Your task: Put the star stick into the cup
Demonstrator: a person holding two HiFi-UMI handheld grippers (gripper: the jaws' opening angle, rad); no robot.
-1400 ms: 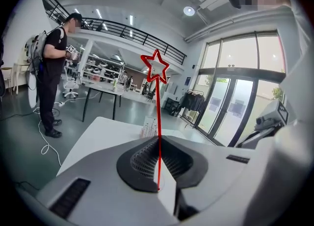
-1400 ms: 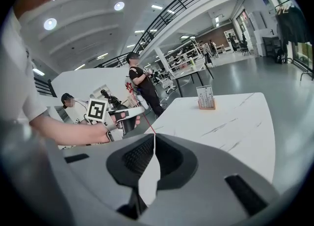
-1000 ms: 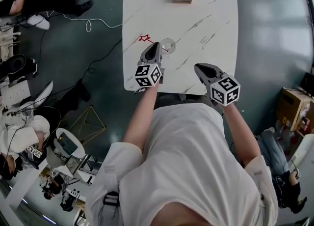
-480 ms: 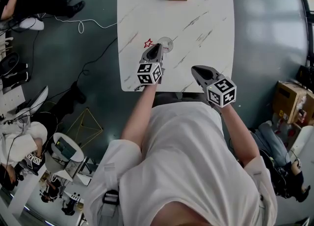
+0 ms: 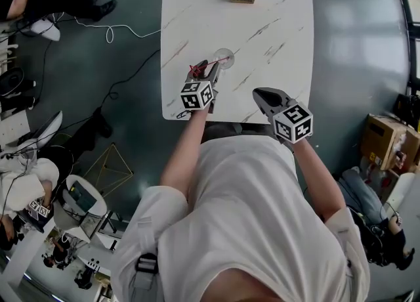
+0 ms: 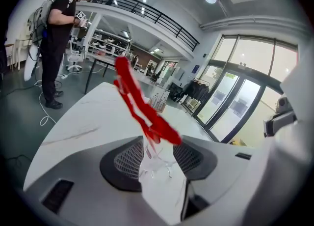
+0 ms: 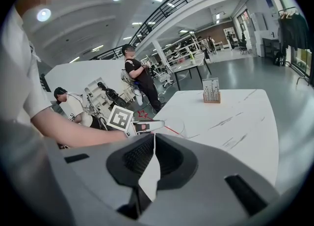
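Fingers (image 6: 126,161) of my left gripper (image 6: 159,146) have just been opening, with the star stick (image 6: 142,107) loose between them.
My right gripper (image 7: 151,141) is closed on nothing, over the table's (image 5: 275,25) near edge. The stick's thin end seems to reach into the clear cup (image 5: 224,58) just beyond. I judge this to be the drop; next I should back away without knocking the cup.
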